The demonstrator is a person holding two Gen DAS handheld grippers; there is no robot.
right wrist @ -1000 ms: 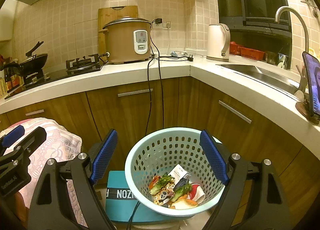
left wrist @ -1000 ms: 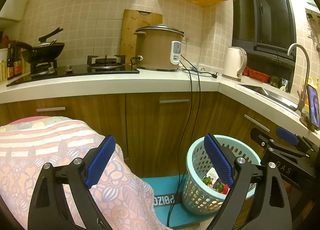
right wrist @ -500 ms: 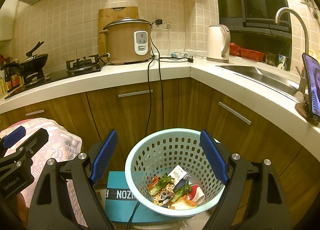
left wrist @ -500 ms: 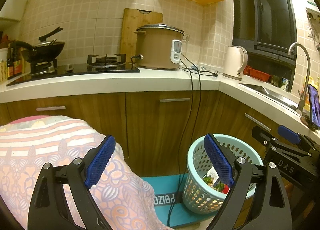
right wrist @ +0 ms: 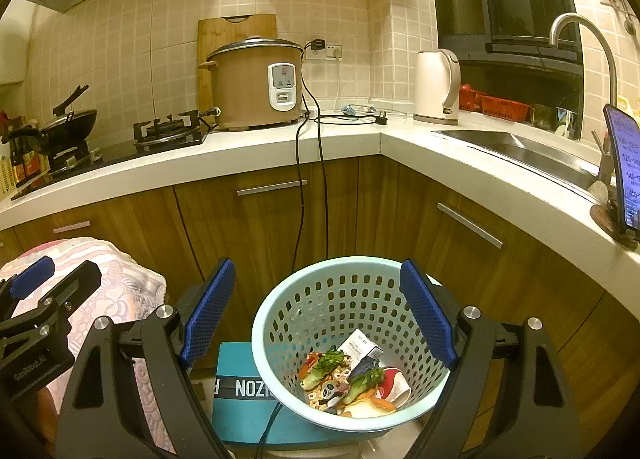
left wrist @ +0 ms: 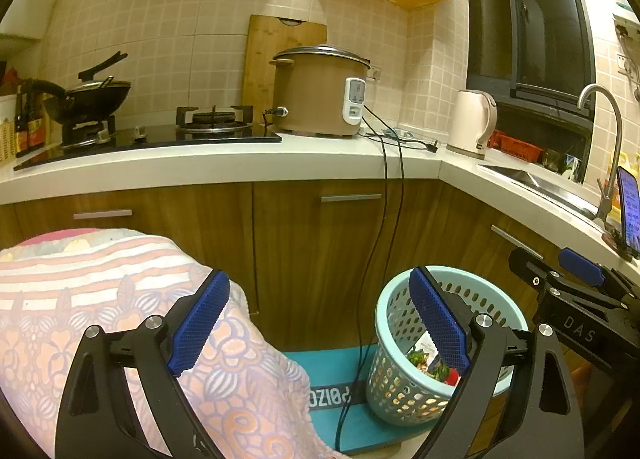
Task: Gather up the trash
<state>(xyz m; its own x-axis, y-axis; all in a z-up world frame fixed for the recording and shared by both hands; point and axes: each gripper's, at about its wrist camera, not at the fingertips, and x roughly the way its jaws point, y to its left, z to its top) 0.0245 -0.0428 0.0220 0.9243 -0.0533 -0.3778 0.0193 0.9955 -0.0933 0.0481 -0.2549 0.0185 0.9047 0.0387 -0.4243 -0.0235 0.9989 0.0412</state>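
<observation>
Your left camera looks between its claw (left wrist: 316, 323) fingers, slightly downward, toward the kitchen corner, with the basket (left wrist: 404, 391) low at right. Your right camera sits nearer, directly above the same basket (right wrist: 320, 299). Both views share the tabletop (left wrist: 240, 163), rice cooker (left wrist: 316, 95) and kettle (right wrist: 436, 87).

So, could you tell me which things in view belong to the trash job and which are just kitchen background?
Job:
- basket
- trash inside it
- left gripper and right gripper, both open and empty

Background:
- rice cooker
- kettle
- wok
- phone
- patterned cloth
</observation>
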